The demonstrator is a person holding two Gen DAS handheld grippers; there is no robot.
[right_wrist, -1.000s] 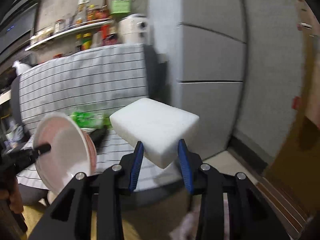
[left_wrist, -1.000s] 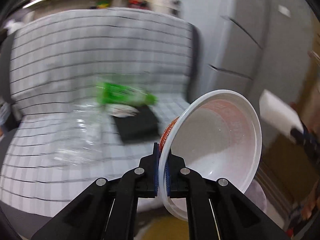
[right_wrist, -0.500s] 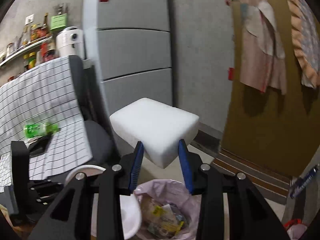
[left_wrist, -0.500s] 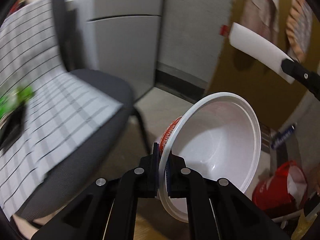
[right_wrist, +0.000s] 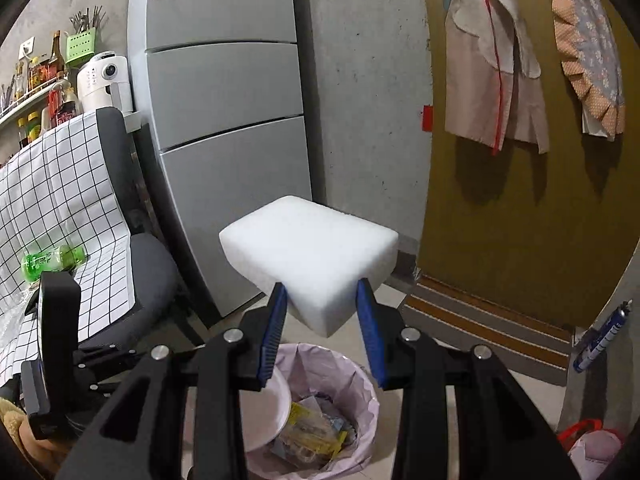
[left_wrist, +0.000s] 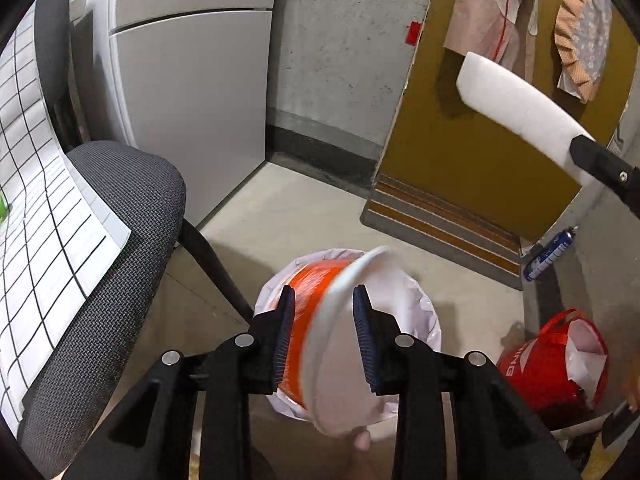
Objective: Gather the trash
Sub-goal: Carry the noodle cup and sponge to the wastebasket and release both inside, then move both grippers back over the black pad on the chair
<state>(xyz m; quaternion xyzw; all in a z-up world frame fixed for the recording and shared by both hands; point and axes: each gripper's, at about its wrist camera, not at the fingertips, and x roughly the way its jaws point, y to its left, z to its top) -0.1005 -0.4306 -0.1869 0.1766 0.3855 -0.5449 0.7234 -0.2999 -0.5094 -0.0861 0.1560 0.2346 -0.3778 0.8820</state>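
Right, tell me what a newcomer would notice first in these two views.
First, the white foam block clamped in the right gripper, hanging above the lined trash bin. Next, the orange-sided instant noodle bowl, blurred, between the pads of the left gripper as its jaws open right over that bin. Off to the left, a green bottle lies on the checked cloth over the chair.

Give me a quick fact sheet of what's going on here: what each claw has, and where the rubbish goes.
left gripper: jaws opening, white bowl loose between them
right gripper: clamped on white foam block
bin: lined with pale bag, on floor below both grippers, already holding wrappers
left behind: green bottle on checked cloth
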